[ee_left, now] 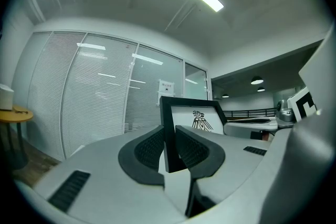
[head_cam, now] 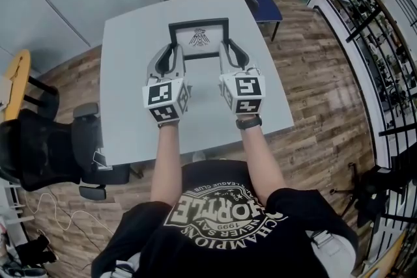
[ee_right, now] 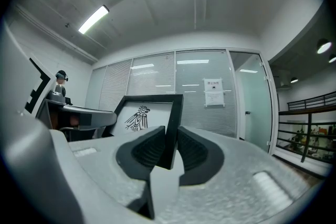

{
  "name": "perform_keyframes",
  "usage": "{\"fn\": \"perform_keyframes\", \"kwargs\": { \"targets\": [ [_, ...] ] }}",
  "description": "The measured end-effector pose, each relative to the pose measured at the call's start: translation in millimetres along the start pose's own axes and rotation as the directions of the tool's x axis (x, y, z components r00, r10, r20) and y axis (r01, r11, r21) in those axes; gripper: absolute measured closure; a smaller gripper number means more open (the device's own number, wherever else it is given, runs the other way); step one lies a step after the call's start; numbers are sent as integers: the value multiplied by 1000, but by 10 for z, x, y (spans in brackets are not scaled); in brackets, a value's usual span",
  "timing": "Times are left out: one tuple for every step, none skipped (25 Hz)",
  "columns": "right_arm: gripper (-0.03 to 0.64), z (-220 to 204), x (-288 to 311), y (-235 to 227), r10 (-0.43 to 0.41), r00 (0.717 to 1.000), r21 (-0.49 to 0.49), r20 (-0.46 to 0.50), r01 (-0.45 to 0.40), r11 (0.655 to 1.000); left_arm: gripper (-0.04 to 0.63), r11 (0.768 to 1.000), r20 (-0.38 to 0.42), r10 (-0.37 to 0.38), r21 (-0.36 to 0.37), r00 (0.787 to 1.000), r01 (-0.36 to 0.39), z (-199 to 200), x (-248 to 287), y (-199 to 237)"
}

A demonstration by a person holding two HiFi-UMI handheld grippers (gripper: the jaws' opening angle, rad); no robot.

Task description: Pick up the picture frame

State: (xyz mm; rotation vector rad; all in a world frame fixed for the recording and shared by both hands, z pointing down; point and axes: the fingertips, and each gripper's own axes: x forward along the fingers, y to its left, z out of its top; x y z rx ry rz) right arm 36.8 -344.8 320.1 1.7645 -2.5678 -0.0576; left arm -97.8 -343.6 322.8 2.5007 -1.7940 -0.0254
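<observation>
A black picture frame [head_cam: 199, 38] with a white picture of a dark bird stands over the grey table [head_cam: 130, 75], held between both grippers. My left gripper [head_cam: 172, 55] is shut on the frame's left edge [ee_left: 169, 139]. My right gripper [head_cam: 227, 54] is shut on its right edge [ee_right: 172, 134]. In both gripper views the black bar sits between the ribbed pads [ee_left: 151, 147] and the bird print [ee_left: 200, 121] shows beyond. Whether the frame's bottom touches the table cannot be told.
A blue chair [head_cam: 260, 4] stands at the table's far right corner. A black office chair [head_cam: 45, 146] sits to the left of the table. Black railings [head_cam: 384, 42] run along the right. Glass walls with blinds [ee_right: 157, 92] lie beyond the table.
</observation>
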Motion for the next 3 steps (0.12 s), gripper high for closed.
{"fn": "perform_keyframes", "kwargs": {
  "targets": [
    [546,-14,11,9,0,1000,-2,-2,0,1000,526,1000,-3,0,-1,1000,0,-14,8,15],
    [546,-27,22,19,-1,1000,-4,-4,0,1000,526,1000,-5,-1,-2,1000,1,-28,15,31],
    [546,-41,33,30,-1,1000,-6,-6,1,1000,526,1000,-7,-1,-3,1000,1,-43,22,48]
  ]
}}
